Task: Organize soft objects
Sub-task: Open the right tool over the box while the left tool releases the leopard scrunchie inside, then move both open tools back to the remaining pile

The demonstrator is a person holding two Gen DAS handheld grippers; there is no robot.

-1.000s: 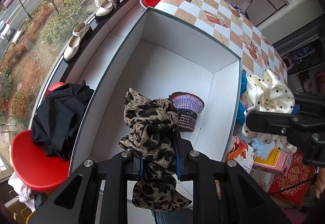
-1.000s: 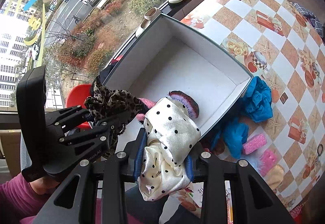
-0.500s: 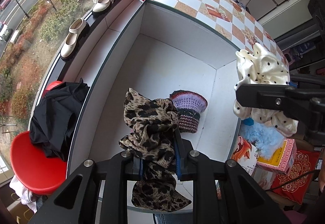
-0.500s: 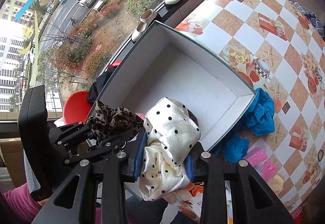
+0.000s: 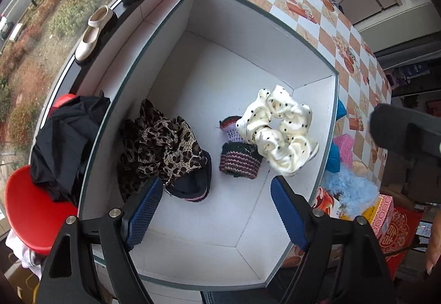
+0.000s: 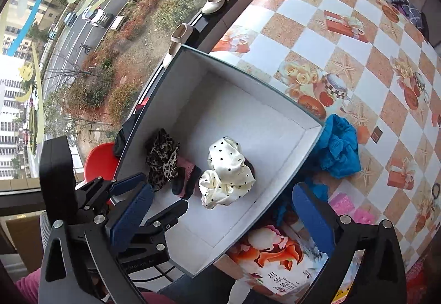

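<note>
A white box (image 5: 275, 235) (image 6: 275, 100) with a grey rim stands on the checkered table. Inside it lie a leopard-print cloth (image 5: 162, 147) (image 6: 162, 158), a cream polka-dot scrunchie (image 5: 278, 127) (image 6: 224, 171), a striped knitted piece (image 5: 239, 159) and a dark piece with pink trim (image 5: 193, 189) (image 6: 186, 177). My left gripper (image 5: 215, 203) is open and empty above the box's near end. My right gripper (image 6: 220, 214) is open and empty above the box's near corner. The left gripper also shows in the right wrist view (image 6: 148, 199).
Outside the box on the table lie a blue cloth (image 6: 337, 147), pink sponges (image 6: 343, 206), a fluffy light-blue item (image 5: 350, 191) and printed packets (image 6: 275, 268). A red stool (image 5: 33, 210) with black clothing (image 5: 63, 144) stands left. Shoes (image 5: 93, 31) sit on the window ledge.
Both grippers have opened. The leopard cloth and the polka-dot scrunchie have dropped from the grippers into the box.
</note>
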